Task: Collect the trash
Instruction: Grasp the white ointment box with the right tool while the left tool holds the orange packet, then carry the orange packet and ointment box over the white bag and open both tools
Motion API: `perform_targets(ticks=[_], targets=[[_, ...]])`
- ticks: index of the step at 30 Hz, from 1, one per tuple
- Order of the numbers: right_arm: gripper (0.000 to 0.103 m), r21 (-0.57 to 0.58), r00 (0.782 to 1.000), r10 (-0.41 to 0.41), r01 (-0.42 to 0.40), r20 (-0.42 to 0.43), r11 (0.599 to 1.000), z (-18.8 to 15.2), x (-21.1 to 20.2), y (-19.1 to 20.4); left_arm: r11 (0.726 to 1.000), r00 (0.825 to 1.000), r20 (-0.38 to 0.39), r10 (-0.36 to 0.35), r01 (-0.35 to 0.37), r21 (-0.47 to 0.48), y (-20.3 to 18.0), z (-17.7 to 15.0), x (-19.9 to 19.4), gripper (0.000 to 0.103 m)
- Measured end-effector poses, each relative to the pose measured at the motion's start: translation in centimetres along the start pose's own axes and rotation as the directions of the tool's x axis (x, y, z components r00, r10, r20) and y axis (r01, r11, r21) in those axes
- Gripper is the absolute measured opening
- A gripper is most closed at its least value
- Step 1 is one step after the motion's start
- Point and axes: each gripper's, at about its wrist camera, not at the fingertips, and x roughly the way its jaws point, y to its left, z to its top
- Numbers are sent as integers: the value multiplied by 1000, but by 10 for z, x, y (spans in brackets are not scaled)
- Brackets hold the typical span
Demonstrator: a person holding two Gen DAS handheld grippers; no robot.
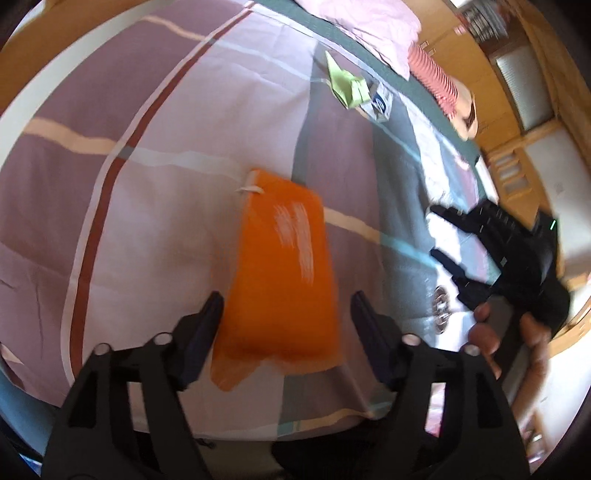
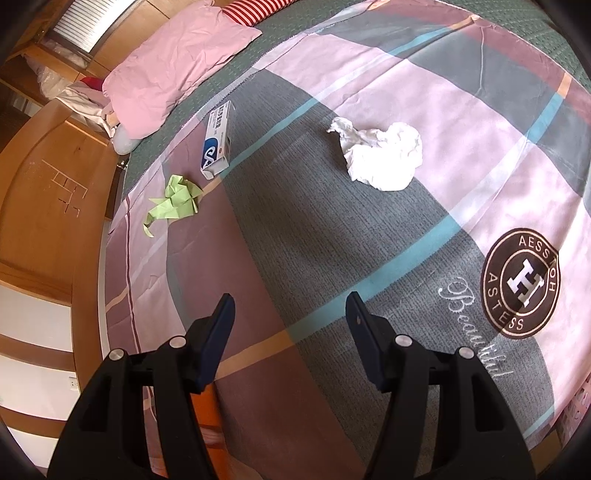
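Observation:
An orange bag [image 1: 280,273] with a white handle lies flat on the checked bedspread [image 1: 147,221]. My left gripper [image 1: 286,306] is open, a finger either side of the bag's near end, not closed on it. My right gripper [image 2: 290,314] is open and empty above the bedspread [image 2: 332,258]; it also shows in the left wrist view [image 1: 439,232]. A crumpled white tissue [image 2: 382,155] lies ahead of it. Crumpled green paper [image 2: 175,201] and a small blue and white box [image 2: 218,142] lie to the left; both show in the left wrist view, paper [image 1: 347,85] and box [image 1: 380,103].
A pink pillow [image 2: 173,62] and a red striped cushion [image 2: 255,11] lie at the head of the bed. Wooden furniture [image 2: 48,184] and floor run along the bed's left side. A round brown logo [image 2: 521,282] is printed on the bedspread.

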Motion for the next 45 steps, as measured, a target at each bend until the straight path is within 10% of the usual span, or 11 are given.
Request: perform_targets(ticks=[13, 20, 30, 33, 45], targets=[[69, -117, 998, 2, 5, 59, 993, 3, -5, 25, 984, 994, 16, 111, -112, 141, -20, 5, 17, 92], [72, -302, 992, 40, -1, 121, 953, 55, 38, 86, 968, 986, -26, 163, -155, 195, -23, -3, 34, 60], [72, -428, 969, -207, 246, 137, 869, 134, 155, 137, 959, 976, -67, 207, -188, 211, -23, -4, 44, 72], [50, -448, 970, -217, 243, 110, 861, 133, 167, 136, 951, 971, -61, 231, -211, 227, -24, -5, 47, 68], [43, -500, 995, -101, 84, -7, 862, 89, 81, 89, 947, 984, 45, 175, -181, 267, -47, -8, 32, 47]])
